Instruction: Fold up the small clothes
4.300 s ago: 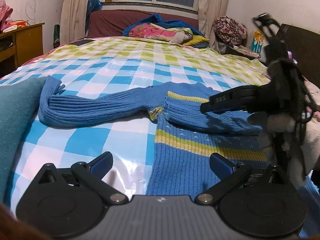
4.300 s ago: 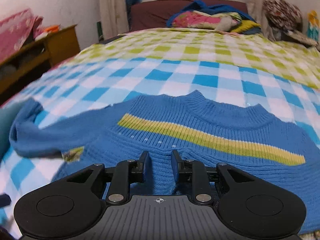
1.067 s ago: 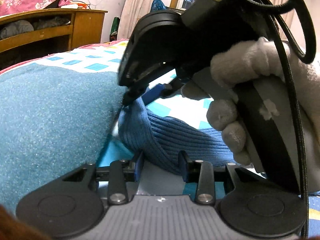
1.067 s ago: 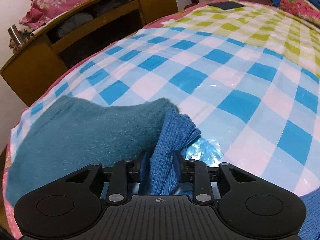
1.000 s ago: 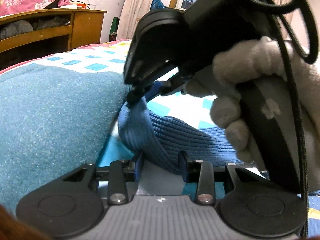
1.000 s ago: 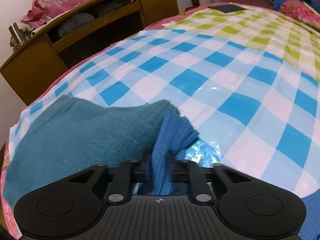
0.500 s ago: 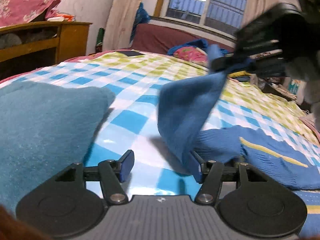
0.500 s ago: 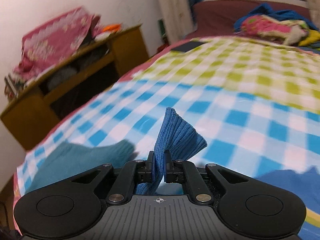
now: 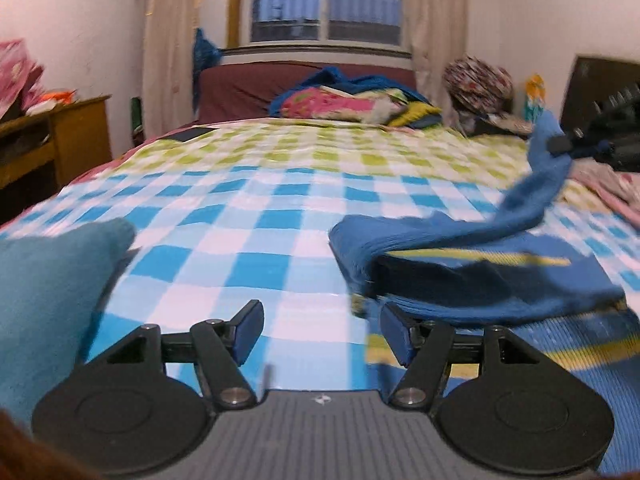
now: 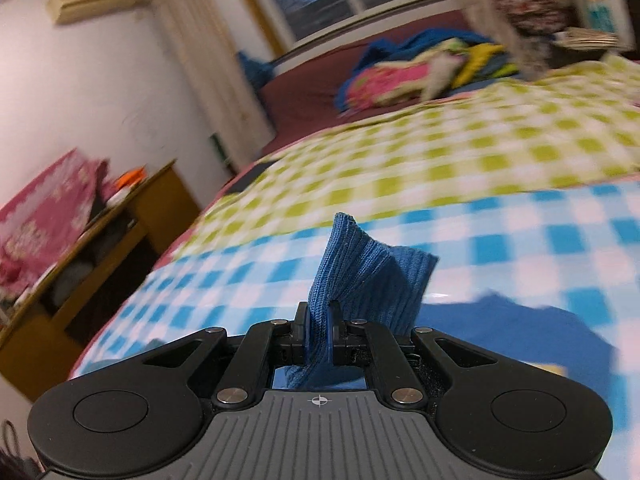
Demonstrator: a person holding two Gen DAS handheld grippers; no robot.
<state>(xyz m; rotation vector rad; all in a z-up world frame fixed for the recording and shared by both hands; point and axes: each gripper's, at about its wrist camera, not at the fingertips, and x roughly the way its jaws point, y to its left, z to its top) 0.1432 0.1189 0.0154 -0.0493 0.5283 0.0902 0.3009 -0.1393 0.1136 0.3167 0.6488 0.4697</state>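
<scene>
A small blue ribbed sweater (image 9: 500,280) with yellow stripes lies on the checked bed cover at the right of the left wrist view. Its left sleeve (image 9: 532,196) is stretched up and to the right over the body. My right gripper (image 10: 318,332) is shut on the sleeve cuff (image 10: 360,272) and holds it in the air; it also shows in the left wrist view (image 9: 560,145) at the far right. My left gripper (image 9: 322,330) is open and empty, low over the cover just left of the sweater's shoulder.
A teal towel (image 9: 44,280) lies at the left edge of the bed. A wooden cabinet (image 9: 52,140) stands left of the bed. Piled bedding (image 9: 352,102) and a patterned bundle (image 9: 478,84) sit at the far end. The checked cover (image 9: 248,216) spreads between.
My right gripper has carried the sleeve cuff up and far to the right across the sweater. My left gripper has let go of the sleeve, opened wide, and moved right.
</scene>
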